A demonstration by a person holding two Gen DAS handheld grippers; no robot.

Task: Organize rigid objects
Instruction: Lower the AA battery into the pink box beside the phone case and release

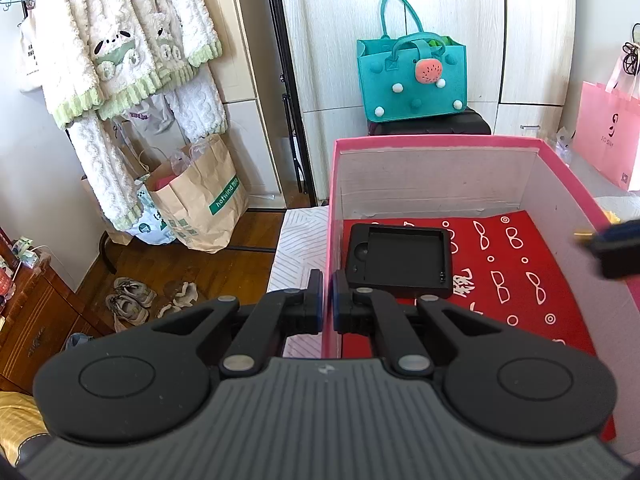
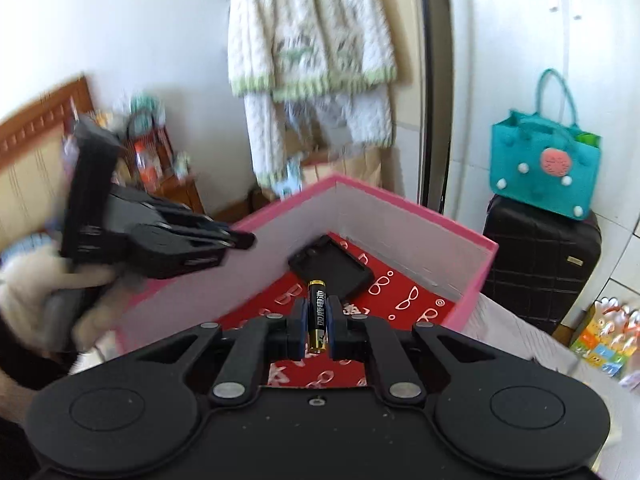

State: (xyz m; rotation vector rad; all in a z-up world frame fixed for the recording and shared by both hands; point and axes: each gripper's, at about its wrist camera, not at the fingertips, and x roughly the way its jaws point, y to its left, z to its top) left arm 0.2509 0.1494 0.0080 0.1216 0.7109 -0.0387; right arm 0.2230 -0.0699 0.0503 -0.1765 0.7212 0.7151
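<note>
Pink cardboard is forming the walls of the open box (image 1: 436, 144), with pale grey inner sides and a red lining printed with white spectacles. Near its far left corner a black tray (image 1: 400, 258) is lying flat on the lining.

In the left wrist view the left tool (image 1: 326, 300) is sitting with its jaws drawn together astride the box's left wall; whether the pads are actually pressing on that wall is hard to tell. At the right edge of that view the right tool (image 1: 600, 242) is showing only as a cut-off blur, with a gold tip poking out.

In the right wrist view the right tool (image 2: 318, 322) is pinching a black and gold battery (image 2: 318, 312) lengthwise between its pads, above the near part of the box. Motion is smearing the left of this view, where a hand in a pale glove (image 2: 36, 296) is gripping the left tool.

Beyond the box a teal felt bag (image 1: 412, 76) is resting on a black suitcase (image 2: 540, 264). Fluffy cream clothing (image 1: 120, 48) is hanging on the left above paper bags (image 1: 200, 200) and shoes (image 1: 132, 300) on the wooden floor. A striped white cover (image 1: 298, 248) is lying under the box; what it is covering stays hidden.
</note>
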